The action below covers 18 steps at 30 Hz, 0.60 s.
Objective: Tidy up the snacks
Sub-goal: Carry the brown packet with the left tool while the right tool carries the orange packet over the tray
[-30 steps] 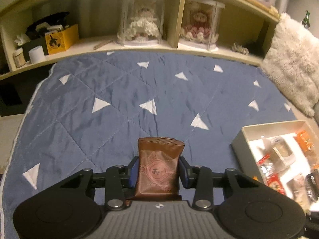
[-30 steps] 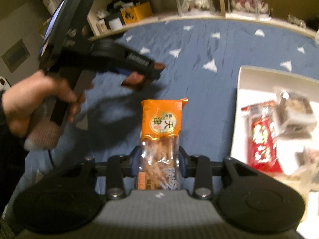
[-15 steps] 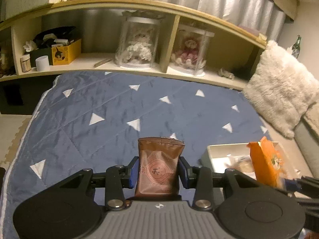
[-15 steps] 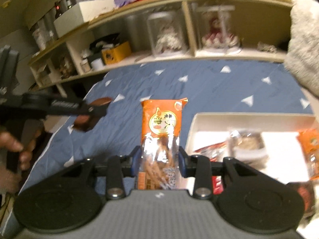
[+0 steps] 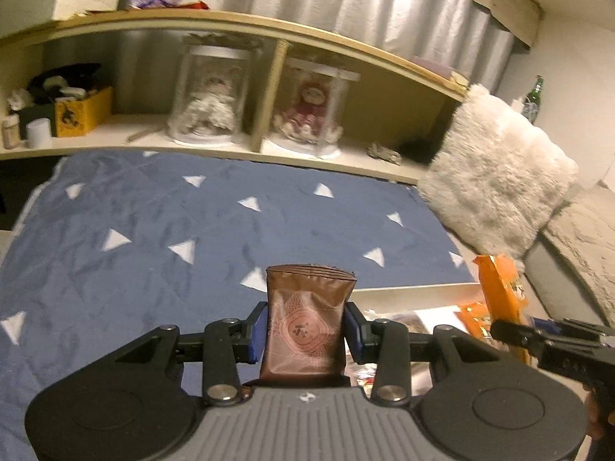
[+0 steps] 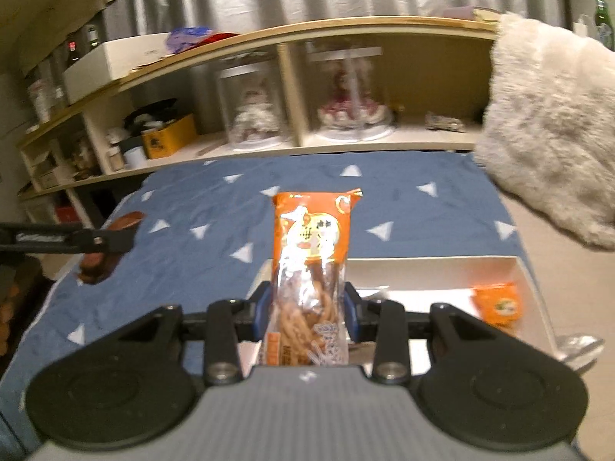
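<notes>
A brown snack packet (image 5: 307, 319) stands upright between the blue pads of my left gripper (image 5: 306, 332), which is shut on it above the blue quilt (image 5: 153, 230). My right gripper (image 6: 307, 317) is shut on a long orange packet of fried sticks (image 6: 311, 261), held over the near edge of a white box (image 6: 423, 265). At the right of the left wrist view that orange packet (image 5: 499, 288) shows above the box (image 5: 407, 291). The left gripper's brown packet (image 6: 98, 265) appears at the left of the right wrist view. A small orange packet (image 6: 497, 303) lies in the box.
A wooden shelf (image 5: 269, 30) runs along the far side with two clear doll jars (image 5: 209, 96) and a yellow box (image 5: 82, 113). A fluffy white cushion (image 5: 496, 176) leans at the right. The quilt spreads out ahead of both grippers.
Both grippers have risen and tilted up with their packets still held, so more shelf and curtain show. The box has slid low in both views, and the right gripper has entered the left view.
</notes>
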Each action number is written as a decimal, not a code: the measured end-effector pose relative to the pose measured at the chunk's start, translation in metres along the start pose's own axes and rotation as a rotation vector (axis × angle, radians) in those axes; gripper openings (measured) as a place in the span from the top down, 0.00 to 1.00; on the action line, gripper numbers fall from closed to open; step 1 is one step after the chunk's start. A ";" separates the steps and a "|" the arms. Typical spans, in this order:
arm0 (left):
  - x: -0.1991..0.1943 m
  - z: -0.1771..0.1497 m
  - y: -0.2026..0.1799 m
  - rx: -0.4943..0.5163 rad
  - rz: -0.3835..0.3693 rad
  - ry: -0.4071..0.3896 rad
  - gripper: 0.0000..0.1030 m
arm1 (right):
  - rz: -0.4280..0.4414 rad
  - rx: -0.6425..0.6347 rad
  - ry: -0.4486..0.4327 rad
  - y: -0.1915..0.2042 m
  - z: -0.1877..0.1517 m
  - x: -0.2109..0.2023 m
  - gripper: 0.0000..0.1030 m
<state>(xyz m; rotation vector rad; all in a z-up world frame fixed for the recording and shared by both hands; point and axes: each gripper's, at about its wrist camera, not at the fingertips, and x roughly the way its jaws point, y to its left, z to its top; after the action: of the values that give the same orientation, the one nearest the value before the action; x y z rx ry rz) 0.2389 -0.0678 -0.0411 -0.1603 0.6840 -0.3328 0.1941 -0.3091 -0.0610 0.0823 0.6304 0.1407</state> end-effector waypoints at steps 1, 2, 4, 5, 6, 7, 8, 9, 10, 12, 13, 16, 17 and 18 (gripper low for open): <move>0.004 -0.001 -0.004 0.000 -0.014 0.006 0.59 | -0.012 0.012 0.000 -0.007 -0.001 0.000 0.58; 0.008 -0.003 -0.008 -0.001 -0.026 0.014 0.59 | -0.024 0.025 0.001 -0.013 -0.001 0.002 0.58; 0.016 -0.006 -0.017 0.003 -0.057 0.032 0.59 | -0.045 0.055 0.002 -0.027 -0.003 0.002 0.58; 0.021 -0.008 -0.022 0.005 -0.076 0.044 0.59 | -0.054 0.068 0.004 -0.033 -0.004 0.002 0.58; 0.027 -0.011 -0.028 0.009 -0.098 0.059 0.59 | -0.062 0.080 0.005 -0.037 -0.004 0.003 0.58; 0.032 -0.014 -0.033 0.009 -0.116 0.073 0.59 | -0.072 0.092 0.008 -0.043 -0.005 0.004 0.58; 0.039 -0.017 -0.039 0.006 -0.138 0.093 0.59 | -0.081 0.102 0.012 -0.048 -0.006 0.006 0.58; 0.045 -0.019 -0.044 0.005 -0.155 0.111 0.59 | -0.088 0.111 0.015 -0.053 -0.008 0.006 0.58; 0.050 -0.022 -0.048 0.010 -0.164 0.126 0.59 | -0.098 0.124 0.020 -0.057 -0.009 0.007 0.58; 0.063 -0.029 -0.061 0.053 -0.163 0.149 0.59 | -0.116 0.143 0.029 -0.065 -0.009 0.013 0.58; 0.068 -0.032 -0.067 0.075 -0.163 0.160 0.59 | -0.122 0.153 0.035 -0.069 -0.011 0.015 0.58; 0.084 -0.040 -0.079 0.087 -0.208 0.204 0.59 | -0.126 0.176 0.046 -0.078 -0.014 0.020 0.58; 0.090 -0.043 -0.082 0.086 -0.222 0.218 0.59 | -0.127 0.182 0.050 -0.080 -0.015 0.022 0.58; 0.094 -0.046 -0.085 0.091 -0.231 0.227 0.59 | -0.128 0.186 0.054 -0.082 -0.014 0.024 0.58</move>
<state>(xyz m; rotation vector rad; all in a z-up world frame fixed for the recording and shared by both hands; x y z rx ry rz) 0.2563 -0.1824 -0.1097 -0.1156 0.8754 -0.6094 0.2136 -0.3859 -0.0963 0.2180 0.6997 -0.0398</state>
